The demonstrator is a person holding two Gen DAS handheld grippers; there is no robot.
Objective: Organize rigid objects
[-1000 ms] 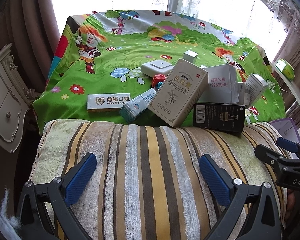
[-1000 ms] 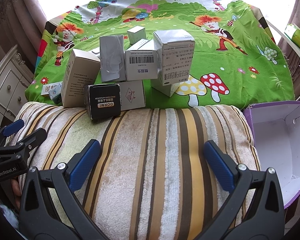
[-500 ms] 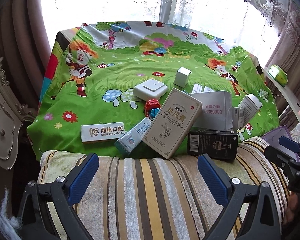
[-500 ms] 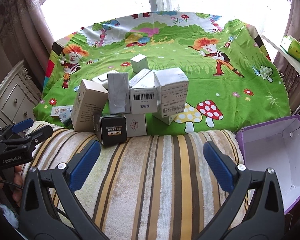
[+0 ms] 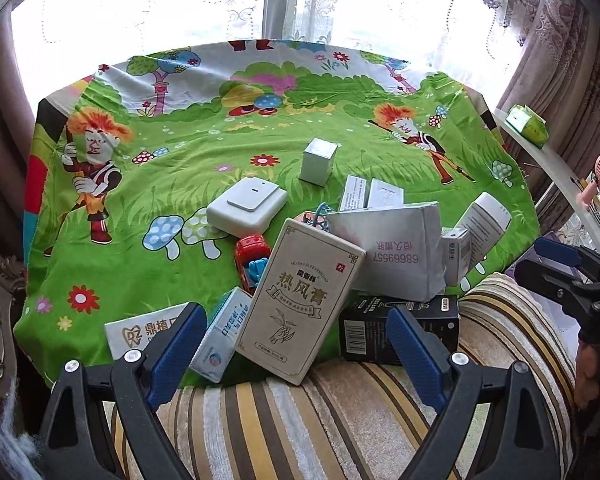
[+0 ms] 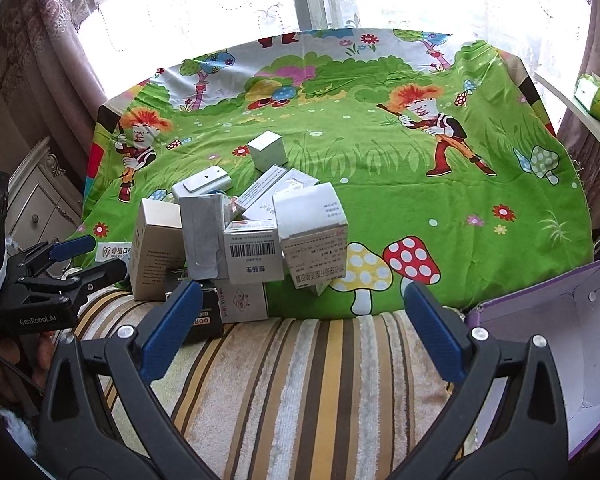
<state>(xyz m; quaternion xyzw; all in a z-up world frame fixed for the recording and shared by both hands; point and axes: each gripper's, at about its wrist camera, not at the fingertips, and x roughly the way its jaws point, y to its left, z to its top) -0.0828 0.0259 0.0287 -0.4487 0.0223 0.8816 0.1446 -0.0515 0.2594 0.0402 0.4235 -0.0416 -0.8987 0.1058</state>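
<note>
Boxes crowd the near edge of the cartoon-printed green cloth (image 5: 204, 148), tumbled against one another where the cloth meets the striped towel (image 6: 300, 384); the heap looks like unsorted stock waiting to be cleared. A tall beige box (image 5: 300, 304) leans forward over that edge, a black box (image 5: 364, 332) lies beside it on the towel, and a red toy car (image 5: 252, 256) sits behind. By the towel's right end stands an open purple box (image 6: 548, 344), empty, probably the bin. Left gripper (image 5: 296, 356) hangs before the beige box, jaws wide but closing, holding nothing. Right gripper (image 6: 300, 324) gapes wide over bare towel, also empty-handed.
</note>
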